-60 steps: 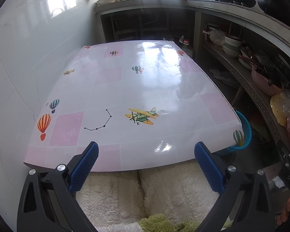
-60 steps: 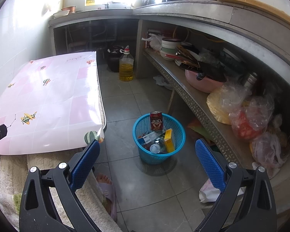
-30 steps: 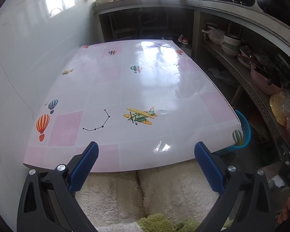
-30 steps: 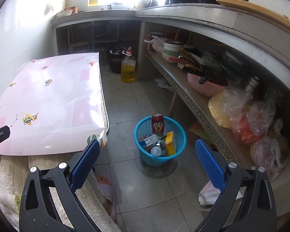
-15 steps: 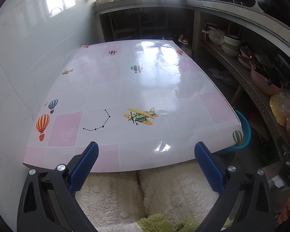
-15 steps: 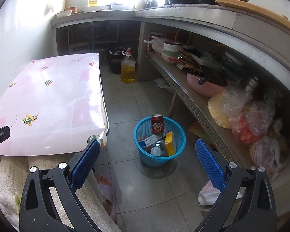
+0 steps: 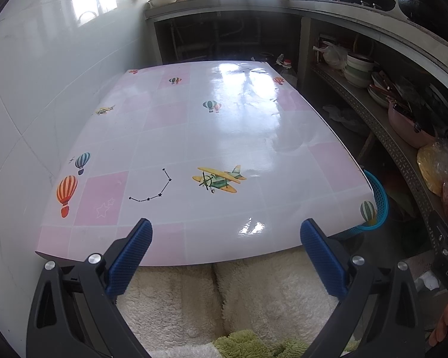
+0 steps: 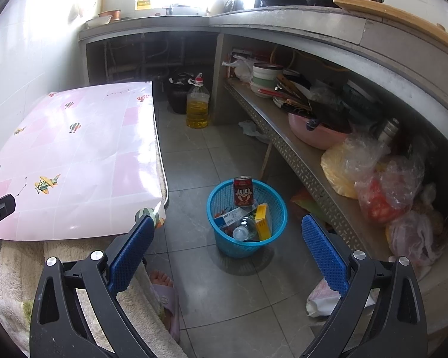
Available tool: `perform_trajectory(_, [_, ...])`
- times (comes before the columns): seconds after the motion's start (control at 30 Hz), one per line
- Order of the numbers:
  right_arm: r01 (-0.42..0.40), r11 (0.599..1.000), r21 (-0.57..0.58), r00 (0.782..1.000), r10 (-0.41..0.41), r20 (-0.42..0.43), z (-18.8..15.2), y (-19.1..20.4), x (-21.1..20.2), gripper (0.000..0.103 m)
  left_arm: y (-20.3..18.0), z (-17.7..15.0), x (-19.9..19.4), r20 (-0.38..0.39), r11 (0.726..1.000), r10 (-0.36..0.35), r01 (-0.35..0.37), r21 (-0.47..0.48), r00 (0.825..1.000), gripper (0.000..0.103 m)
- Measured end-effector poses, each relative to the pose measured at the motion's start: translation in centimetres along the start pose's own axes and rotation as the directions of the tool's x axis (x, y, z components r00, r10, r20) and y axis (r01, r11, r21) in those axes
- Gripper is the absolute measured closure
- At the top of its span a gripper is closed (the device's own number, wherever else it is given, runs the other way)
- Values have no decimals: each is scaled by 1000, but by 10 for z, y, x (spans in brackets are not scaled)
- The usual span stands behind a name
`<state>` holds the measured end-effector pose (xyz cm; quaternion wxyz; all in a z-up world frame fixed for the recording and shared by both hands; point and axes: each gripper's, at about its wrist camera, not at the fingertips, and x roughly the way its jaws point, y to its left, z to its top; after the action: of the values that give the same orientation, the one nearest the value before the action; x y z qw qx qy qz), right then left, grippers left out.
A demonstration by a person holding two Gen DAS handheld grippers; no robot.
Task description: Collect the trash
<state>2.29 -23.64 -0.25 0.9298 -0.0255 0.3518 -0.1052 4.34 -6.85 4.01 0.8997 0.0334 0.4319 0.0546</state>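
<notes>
Table [image 7: 254,137] bare; basket [image 8: 224,240] hemmed by table, shelf [image 8: 313,173].

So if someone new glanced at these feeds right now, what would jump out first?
Probably the round blue plastic basket on the grey tiled floor beside the table, with a red cartoon-face can standing upright among its trash. Next, the glossy pink-and-white checked tablecloth with its balloons and biplanes.

Left tool [image 7: 225,256]: two black plastic arms with triangular cut-outs, each tipped by a blue pad with a fine ribbed texture. Silver round screws sit in pairs on each arm, just behind the pads. Right tool [image 8: 224,244]: identical build (black arms, blue ribbed pads, paired silver screws). Below the right tool's left arm, the person's foot wears a pale pink slipper [image 8: 168,304]. White fleecy garment [image 7: 224,298] lies beneath the left tool.
</notes>
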Motion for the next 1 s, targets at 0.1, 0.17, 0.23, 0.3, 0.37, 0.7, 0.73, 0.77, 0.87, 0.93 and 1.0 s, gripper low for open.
perform_trajectory(0.1, [1,1000,1,1000,-1,0,0,1,0,8,0,0,0,0,1000,0,0,-1,1000,6])
perform_trajectory(0.17, [2,1000,1,1000,-2,-1,0,1,0,8,0,0,0,-1,1000,0,0,0,1000,6])
perform_trajectory(0.23, [2,1000,1,1000,-2,-1,0,1,0,8,-1,0,0,-2,1000,0,0,-2,1000,6])
perform_trajectory(0.3, [1,1000,1,1000,-1,-1,0,0,0,8,0,0,0,0,1000,0,0,-1,1000,6])
perform_trajectory(0.37, [1,1000,-1,1000,-1,0,0,0,0,8,0,0,0,0,1000,0,0,0,1000,6])
perform_trajectory(0.7, [0,1000,0,1000,0,0,0,0,0,8,1,-1,1,-4,1000,-2,2,2,1000,6])
perform_trajectory(0.73, [0,1000,1,1000,0,1,0,0,-1,8,1,-1,1,-4,1000,-2,2,1,1000,6])
perform_trajectory(0.77, [0,1000,0,1000,0,0,0,0,0,8,1,-1,1,-4,1000,-2,2,2,1000,6])
perform_trajectory(0.87, [-1,1000,-1,1000,1,-2,-1,-1,0,8,1,-1,1,-5,1000,-2,2,2,1000,6])
perform_trajectory(0.93, [0,1000,0,1000,0,-2,-1,0,0,8,2,-1,1,-5,1000,-1,1,2,1000,6])
perform_trajectory(1.0, [0,1000,1,1000,0,-1,-1,0,-1,8,1,-1,1,-5,1000,-1,1,2,1000,6])
